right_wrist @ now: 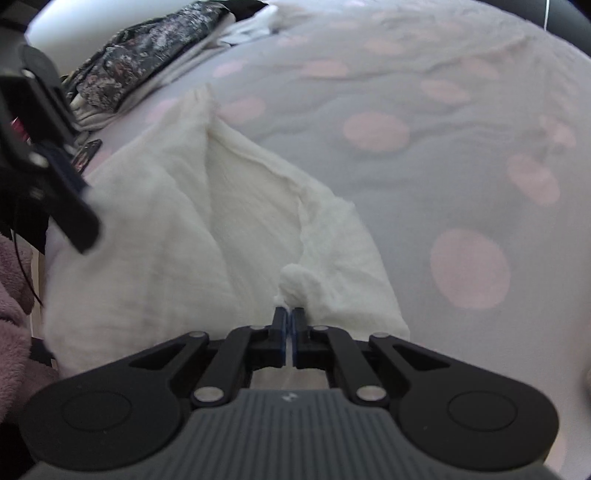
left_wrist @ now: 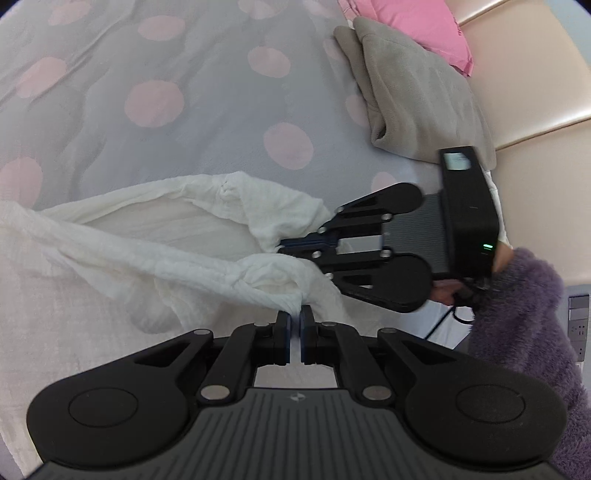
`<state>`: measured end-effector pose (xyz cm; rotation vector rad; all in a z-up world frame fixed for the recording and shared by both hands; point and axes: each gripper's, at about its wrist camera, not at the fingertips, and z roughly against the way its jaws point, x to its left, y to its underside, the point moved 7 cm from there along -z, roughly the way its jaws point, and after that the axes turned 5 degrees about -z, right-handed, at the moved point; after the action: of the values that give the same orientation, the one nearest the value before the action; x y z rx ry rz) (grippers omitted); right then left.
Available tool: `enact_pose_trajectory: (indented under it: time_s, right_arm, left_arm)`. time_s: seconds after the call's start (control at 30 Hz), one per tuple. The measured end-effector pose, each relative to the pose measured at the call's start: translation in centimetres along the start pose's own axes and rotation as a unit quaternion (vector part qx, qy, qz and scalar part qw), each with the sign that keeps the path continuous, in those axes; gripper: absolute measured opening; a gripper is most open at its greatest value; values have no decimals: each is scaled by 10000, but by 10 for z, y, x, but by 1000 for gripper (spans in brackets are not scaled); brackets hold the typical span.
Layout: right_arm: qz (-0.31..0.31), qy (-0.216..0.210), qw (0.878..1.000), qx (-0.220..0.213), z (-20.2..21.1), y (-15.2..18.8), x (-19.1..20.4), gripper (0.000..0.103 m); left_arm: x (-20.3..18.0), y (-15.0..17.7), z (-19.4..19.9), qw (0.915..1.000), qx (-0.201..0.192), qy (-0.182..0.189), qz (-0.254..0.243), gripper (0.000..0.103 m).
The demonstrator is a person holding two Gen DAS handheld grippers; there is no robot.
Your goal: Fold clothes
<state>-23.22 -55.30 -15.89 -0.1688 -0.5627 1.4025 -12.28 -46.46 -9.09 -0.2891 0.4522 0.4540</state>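
A white crinkled garment (left_wrist: 147, 243) lies on the bed, partly lifted and bunched. My left gripper (left_wrist: 294, 317) is shut on a pinched fold of it at the near edge. In the left wrist view my right gripper (left_wrist: 291, 246) comes in from the right, also shut on the white cloth, held by a hand in a purple fluffy sleeve (left_wrist: 524, 332). The right wrist view shows the right gripper (right_wrist: 289, 314) shut on a small tuft of the same white garment (right_wrist: 177, 229), which spreads away from it. The left gripper's finger (right_wrist: 70, 192) shows blurred at the left edge.
The grey bedspread with pink dots (left_wrist: 155, 99) covers the bed. A folded grey fleece (left_wrist: 410, 92) and a pink pillow (left_wrist: 424, 29) lie by the padded headboard (left_wrist: 535, 110). A dark patterned garment (right_wrist: 140, 48) lies on a grey one at the far side.
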Motion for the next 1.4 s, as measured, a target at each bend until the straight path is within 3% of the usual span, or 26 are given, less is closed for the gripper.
enact_pose_trajectory:
  time_s: [0.3,0.5,0.6,0.7,0.73,0.83,0.93,1.03,1.2,1.3,1.4]
  right_arm:
    - [-101,-542,9977,383,-14,18,4,2]
    - [-85,-381,9981,470,-4,24,-5,4]
    - [-238,-143,9992,282,17,27,-19,6]
    - [-434,266,9987,-99,49,27,-31,17]
    - [-515,375,9976,-259,59,25,-33,28]
    - [-704,728,9923,-712,88,19,-34,39]
    - [-507,730,9913,-973,101,11,-8,39]
    - [-308,730,9892,-1231,114,2,19,39]
    - [372,616,9940,-823,87,-4,74,27]
    - [52,927,9943,-522,64,-6,67,15]
    - [-318,1375,9889,-464,52,-8,52,11]
  left_arm:
    - [11,-46,-27,9996,-147,3,221,2]
    - [31,-69,-69,9985,-3,-36,553,2]
    - [39,-72,-82,9972,8,-1,742,3]
    - [43,-74,-88,9957,11,107,918,4]
    - [44,-74,-88,9953,7,144,957,7]
    - [42,-73,-80,9956,-61,244,907,16]
    - [39,-70,-65,9965,-140,301,762,27]
    - [39,-64,-46,9975,-258,293,590,29]
    - [44,-53,-21,9985,-381,135,365,29]
    - [46,-44,-10,9986,-447,-263,58,29]
    - [51,-32,-1,9964,-507,-631,-263,29]
